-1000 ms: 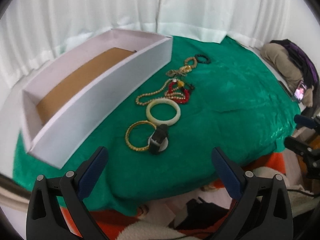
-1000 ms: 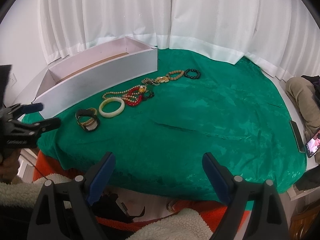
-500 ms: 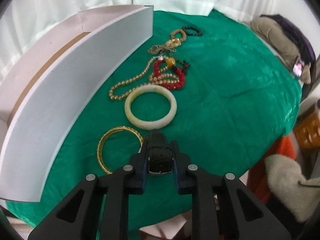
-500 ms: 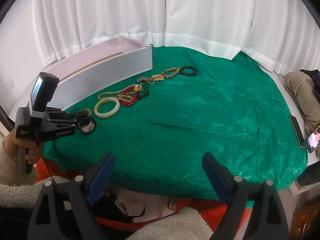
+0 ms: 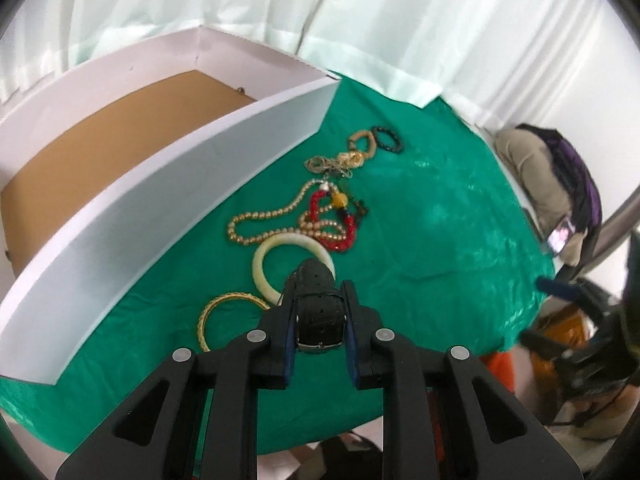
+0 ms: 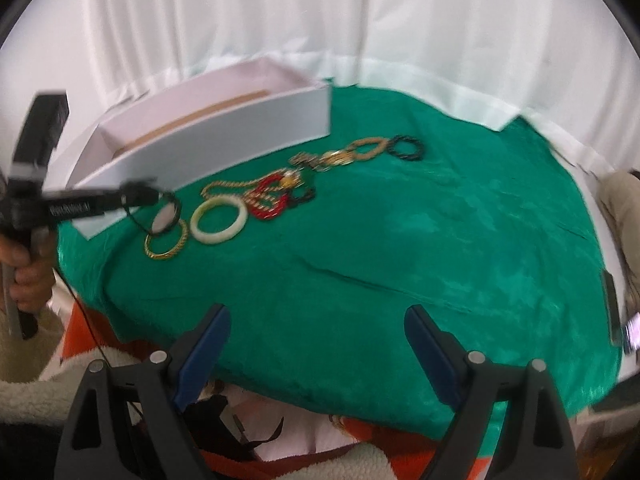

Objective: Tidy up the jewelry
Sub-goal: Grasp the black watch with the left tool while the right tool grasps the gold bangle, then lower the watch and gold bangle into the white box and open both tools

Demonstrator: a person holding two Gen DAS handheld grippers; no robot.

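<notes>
My left gripper (image 5: 319, 312) is shut on a black wristwatch (image 5: 318, 312) and holds it above the green cloth, over a gold bangle (image 5: 212, 312) and a pale jade bangle (image 5: 264, 256). In the right wrist view the left gripper (image 6: 160, 200) carries the watch (image 6: 164, 220) above the gold bangle (image 6: 166, 244). Beyond lie a pearl necklace (image 5: 260, 216), red beads (image 5: 344, 232), a gold chain (image 5: 340, 162) and a black bead bracelet (image 5: 387, 140). The white box (image 5: 168, 184) with a brown floor stands at left. My right gripper (image 6: 316, 344) is open and empty near the table's front edge.
The green cloth (image 6: 400, 260) covers a round table. White curtains (image 6: 320, 20) hang behind. A person sits at the right with a phone (image 5: 560, 238). The right gripper shows blurred at the right edge of the left wrist view (image 5: 560, 292).
My left gripper has lifted the watch off the cloth and tilted up toward the box. The right gripper has shifted slightly; its view is blurred.
</notes>
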